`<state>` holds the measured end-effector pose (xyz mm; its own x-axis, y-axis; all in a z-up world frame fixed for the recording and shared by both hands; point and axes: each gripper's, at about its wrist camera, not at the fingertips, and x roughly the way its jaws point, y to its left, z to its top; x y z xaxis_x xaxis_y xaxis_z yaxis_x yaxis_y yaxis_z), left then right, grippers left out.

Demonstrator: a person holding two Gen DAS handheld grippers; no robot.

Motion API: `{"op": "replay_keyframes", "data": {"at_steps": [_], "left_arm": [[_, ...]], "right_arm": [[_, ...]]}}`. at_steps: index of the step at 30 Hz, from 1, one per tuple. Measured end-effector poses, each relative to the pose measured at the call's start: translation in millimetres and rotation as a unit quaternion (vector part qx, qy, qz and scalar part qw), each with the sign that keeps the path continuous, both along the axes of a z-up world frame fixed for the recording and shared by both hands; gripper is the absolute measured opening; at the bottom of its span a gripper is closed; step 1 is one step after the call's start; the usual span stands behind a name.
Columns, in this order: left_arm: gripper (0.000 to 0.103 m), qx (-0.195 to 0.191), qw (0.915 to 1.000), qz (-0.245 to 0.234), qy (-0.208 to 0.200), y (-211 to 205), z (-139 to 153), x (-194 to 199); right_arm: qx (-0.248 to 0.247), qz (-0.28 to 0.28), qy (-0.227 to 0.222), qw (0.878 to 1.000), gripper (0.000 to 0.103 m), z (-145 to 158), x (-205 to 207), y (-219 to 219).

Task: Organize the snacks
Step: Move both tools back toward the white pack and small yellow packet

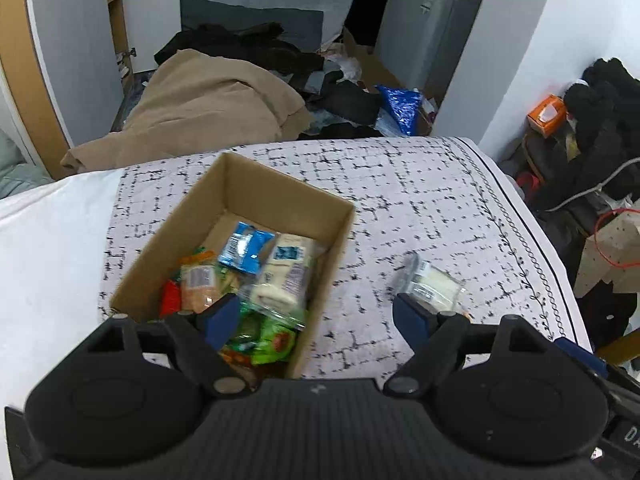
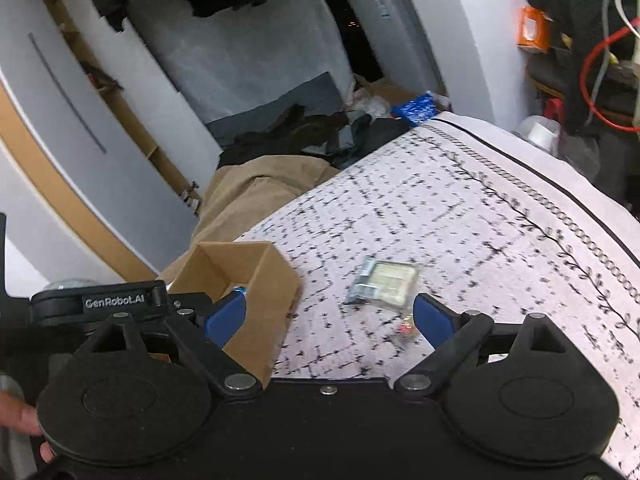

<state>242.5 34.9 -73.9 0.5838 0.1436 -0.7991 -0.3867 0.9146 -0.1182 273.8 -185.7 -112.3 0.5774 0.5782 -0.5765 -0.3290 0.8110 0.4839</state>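
Observation:
An open cardboard box (image 1: 276, 192) stands on the patterned white cloth (image 1: 420, 208). It holds several snack packs: blue (image 1: 246, 246), cream (image 1: 282, 276), orange (image 1: 198, 284) and green (image 1: 272, 338). My left gripper (image 1: 316, 318) is open and empty above the box's near right corner. A clear wrapped pale snack (image 1: 434, 284) lies on the cloth right of the box. In the right wrist view the same snack (image 2: 386, 280) lies just ahead of my right gripper (image 2: 330, 314), which is open and empty. The box (image 2: 256, 280) is at its left finger.
The cloth-covered surface ends at a bordered edge (image 1: 516, 216) on the right. Beyond it are a tan blanket (image 1: 200, 108), dark clothes, a blue bag (image 1: 400, 106) and a small fridge (image 1: 424, 28). Cables and bags (image 1: 600, 200) crowd the right side.

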Motion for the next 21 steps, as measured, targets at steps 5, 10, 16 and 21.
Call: {"op": "replay_keyframes", "data": {"at_steps": [5, 10, 16, 21], "left_arm": [[0.083, 0.002, 0.9999, -0.016, 0.000, -18, -2, 5], [0.087, -0.003, 0.9997, -0.024, 0.001, -32, -5, 12], [0.095, -0.023, 0.9994, -0.026, -0.003, -42, -11, 18], [0.097, -0.028, 0.9994, -0.023, 0.001, -47, -18, 27]], "right_arm": [[0.005, -0.023, 0.012, 1.000, 0.090, -8, 5, -15], [0.011, -0.032, 0.024, 0.999, 0.090, -16, 9, -22], [0.021, -0.060, 0.041, 0.997, 0.090, -28, 16, -32], [0.030, -0.066, 0.063, 0.995, 0.090, -39, 22, -34]]}}
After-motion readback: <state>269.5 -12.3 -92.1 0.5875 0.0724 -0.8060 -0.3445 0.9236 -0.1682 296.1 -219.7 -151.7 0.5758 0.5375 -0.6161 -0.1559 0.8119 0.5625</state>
